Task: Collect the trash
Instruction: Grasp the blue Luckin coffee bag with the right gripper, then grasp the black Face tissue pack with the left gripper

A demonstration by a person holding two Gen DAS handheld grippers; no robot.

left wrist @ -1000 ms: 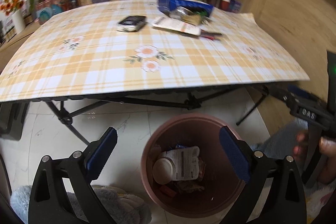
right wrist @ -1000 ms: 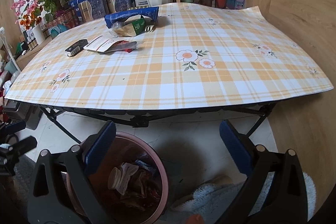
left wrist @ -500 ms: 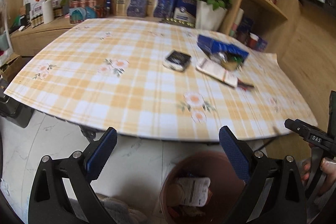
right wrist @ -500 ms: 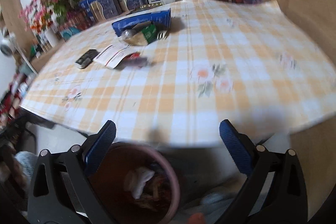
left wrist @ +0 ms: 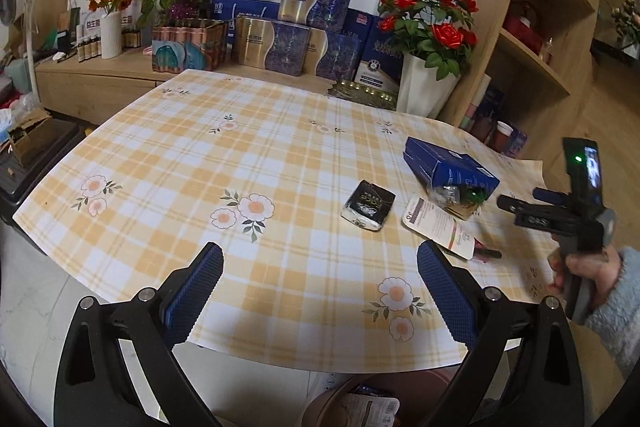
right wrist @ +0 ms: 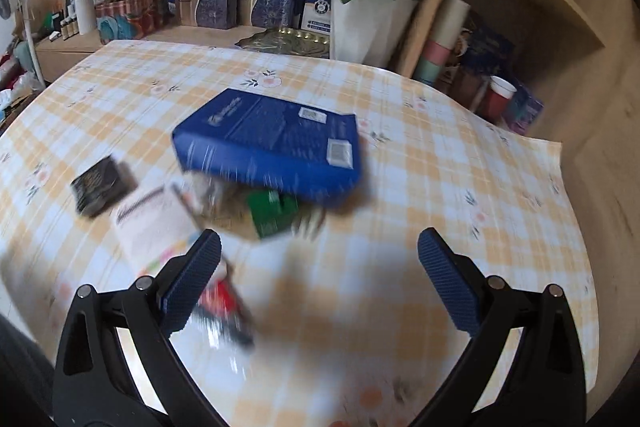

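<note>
Raised from over the round pink bin (left wrist: 340, 397) to tabletop height, both tools: left gripper (left wrist: 320, 291) and right gripper (right wrist: 320, 287), jaws spread wide, empty. Beyond, on the yellow plaid tablecloth (left wrist: 200, 167): one white card packet (left wrist: 438, 223), one black foil pouch (left wrist: 369, 205), one blue carton (right wrist: 272, 143) over crumpled wrappers.

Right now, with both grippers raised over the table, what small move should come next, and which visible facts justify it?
Probably ease the right gripper forward and down toward the white card packet nearest it. Both grippers are open and empty, the left gripper sits further back near the table edge, and trash still lies on the tablecloth: the packet, a blue box and a black pack.
</note>
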